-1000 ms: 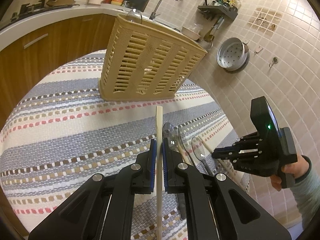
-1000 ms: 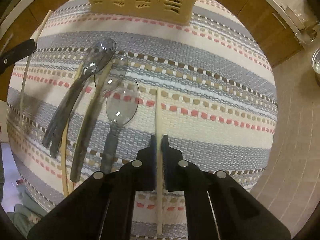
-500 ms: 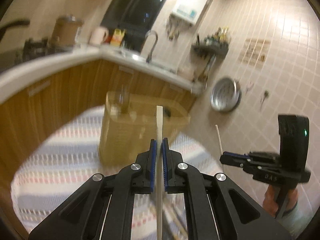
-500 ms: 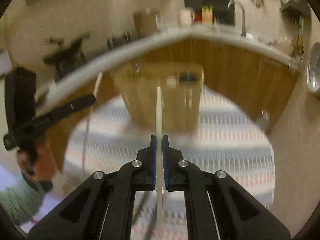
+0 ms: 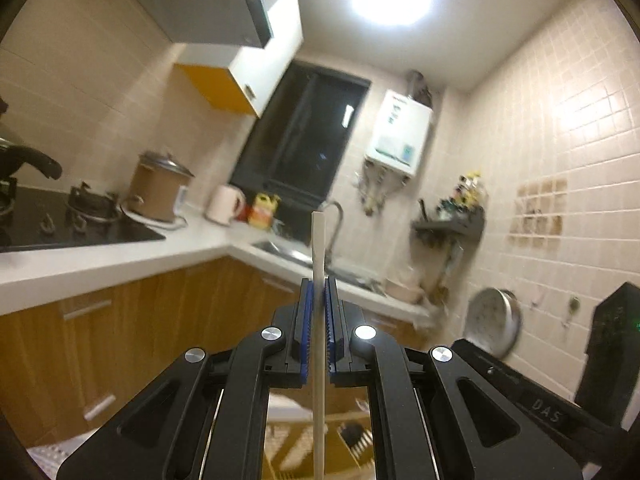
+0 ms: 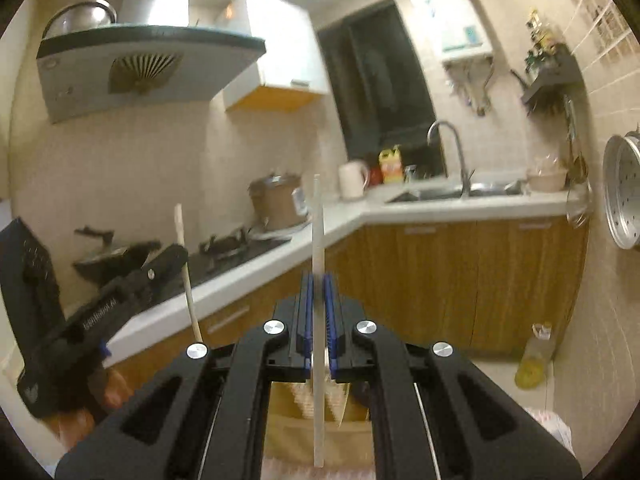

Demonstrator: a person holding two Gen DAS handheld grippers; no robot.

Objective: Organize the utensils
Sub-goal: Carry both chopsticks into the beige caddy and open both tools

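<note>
Both my hands have lifted off the striped table, now pointing level above the beige basket (image 6: 352,432). Left gripper (image 5: 319,312) fingers are clamped tight on one pale chopstick (image 5: 319,248); right gripper (image 6: 319,308) fingers pinch another chopstick (image 6: 317,232), upright over that basket.
</note>
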